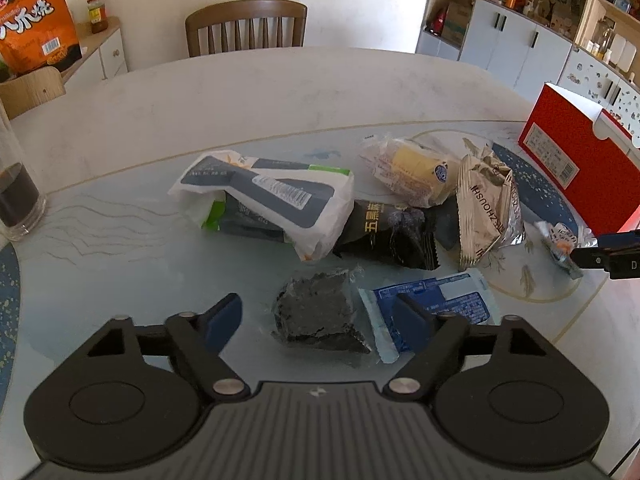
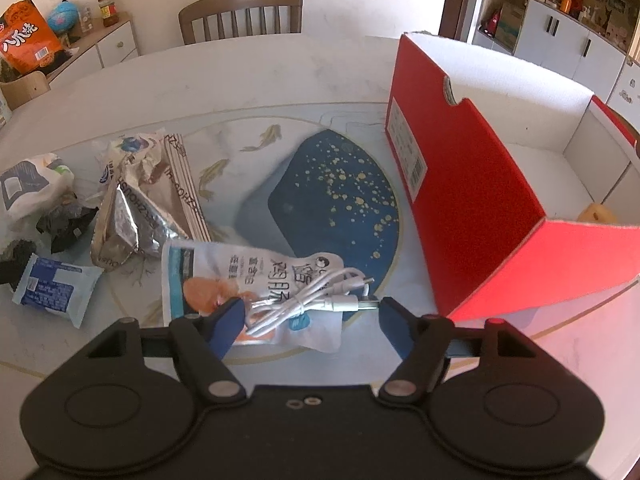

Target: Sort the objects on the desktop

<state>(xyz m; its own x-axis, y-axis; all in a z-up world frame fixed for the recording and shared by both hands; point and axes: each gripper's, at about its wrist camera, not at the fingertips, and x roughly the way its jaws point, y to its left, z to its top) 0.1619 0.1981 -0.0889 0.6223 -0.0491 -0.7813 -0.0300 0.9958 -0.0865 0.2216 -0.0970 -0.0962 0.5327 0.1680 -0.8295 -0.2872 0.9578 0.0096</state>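
My left gripper (image 1: 318, 322) is open, low over the table, with a dark cake in a clear wrapper (image 1: 316, 316) lying between its blue fingers and touching neither. Its right finger (image 1: 412, 324) overlaps a blue snack packet (image 1: 436, 308). In the right wrist view my right gripper (image 2: 311, 326) is open either side of a coiled white USB cable (image 2: 308, 300), which rests on a white chicken-breast pouch (image 2: 248, 280). An open red box (image 2: 460, 184) with a white inside stands just to the right; a yellowish object (image 2: 598, 214) lies in it.
A heap of packets lies mid-table: a white and dark-blue bag (image 1: 272, 196), a black packet (image 1: 384, 236), a wrapped yellow cake (image 1: 412, 168), a silver packet (image 1: 484, 208). A glass of dark liquid (image 1: 18, 196) stands at the left edge. A wooden chair (image 1: 246, 26) is behind the table.
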